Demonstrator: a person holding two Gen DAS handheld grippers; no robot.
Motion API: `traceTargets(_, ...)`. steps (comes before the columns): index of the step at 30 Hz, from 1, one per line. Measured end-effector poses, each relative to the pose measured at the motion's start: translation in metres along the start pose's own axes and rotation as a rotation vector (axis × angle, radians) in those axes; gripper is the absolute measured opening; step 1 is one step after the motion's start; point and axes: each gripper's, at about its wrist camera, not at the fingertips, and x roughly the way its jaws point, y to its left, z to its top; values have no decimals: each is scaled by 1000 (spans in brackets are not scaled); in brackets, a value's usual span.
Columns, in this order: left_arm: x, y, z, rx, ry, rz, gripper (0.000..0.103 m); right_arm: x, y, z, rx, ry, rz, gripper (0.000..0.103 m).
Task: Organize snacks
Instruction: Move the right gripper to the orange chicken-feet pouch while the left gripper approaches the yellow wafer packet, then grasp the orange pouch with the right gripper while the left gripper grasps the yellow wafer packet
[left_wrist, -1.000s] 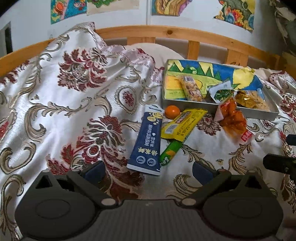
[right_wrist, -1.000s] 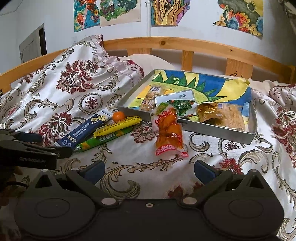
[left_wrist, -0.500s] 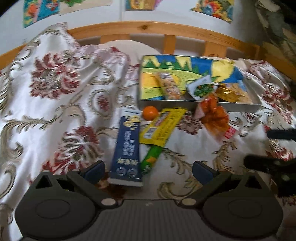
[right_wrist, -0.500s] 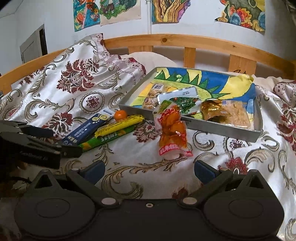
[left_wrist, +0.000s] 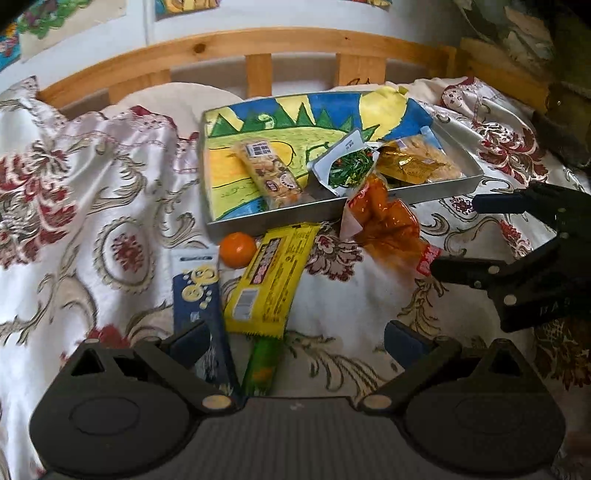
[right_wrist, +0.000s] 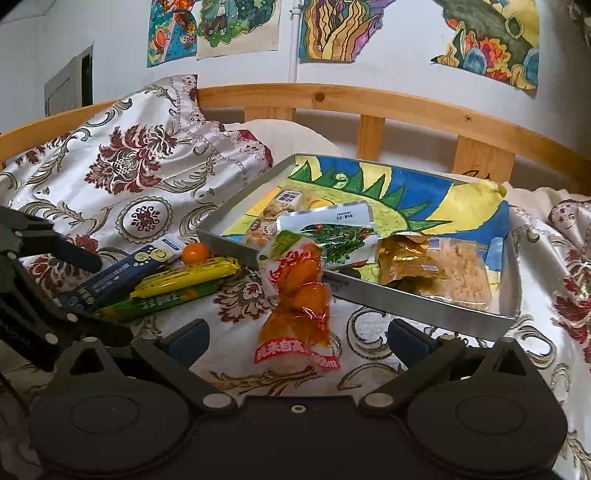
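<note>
A metal tray (left_wrist: 280, 218) (right_wrist: 406, 306) lined with a painted sheet sits on the bed, holding a cracker bar (left_wrist: 271, 173), a white pouch of greens (left_wrist: 347, 166) and a gold pack (left_wrist: 406, 164). In front of it lie a small orange fruit (left_wrist: 237, 249), a blue packet (left_wrist: 199, 295), a yellow packet (left_wrist: 271, 280) and a green stick (left_wrist: 262, 369). An orange-red packet (left_wrist: 388, 229) (right_wrist: 299, 295) leans on the tray's front rim. My left gripper (left_wrist: 295, 343) is open just over the near ends of the blue packet and green stick. My right gripper (right_wrist: 297, 336) is open, its fingers either side of the orange-red packet's near end.
A floral bedspread (left_wrist: 92, 206) covers the bed, bunched up high at the left. A wooden headboard rail (left_wrist: 258, 44) runs behind the tray. The right gripper (left_wrist: 456, 234) shows at the right of the left wrist view. The left gripper (right_wrist: 110, 295) shows at the left of the right wrist view.
My left gripper has swung right and moved forward, so the blue packet and green stick now reach between its fingers. My right gripper has closed in on the orange-red packet.
</note>
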Motion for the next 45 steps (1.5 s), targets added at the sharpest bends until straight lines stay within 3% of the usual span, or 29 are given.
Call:
traceTargets(6,20,10,17,-22,9,-11,102,20,-10,-1,14,17,-7,102)
traceTargets(12,35,21,33,-64,16,-77,102,38,-13,-1,-5,27,15,94)
traceTargets(22,63,36,53,-99,98,-144,99,66,-12,3,-26,40,64,86)
traceTargets(28,68,44,55,-112,113,-145,90,74,-17,6,-15,42,87,79)
traceTargets(34,73,38,57,-49,138,-136,81,79,-19,7,-4,54,109,66)
traceTargets(38,75,40,56,-46,169,-161,67,79,-17,7,-16,55,119,60)
traceTargets(45,80,47,58,-71,202,-184,66,83,-16,8,-17,70,134,60)
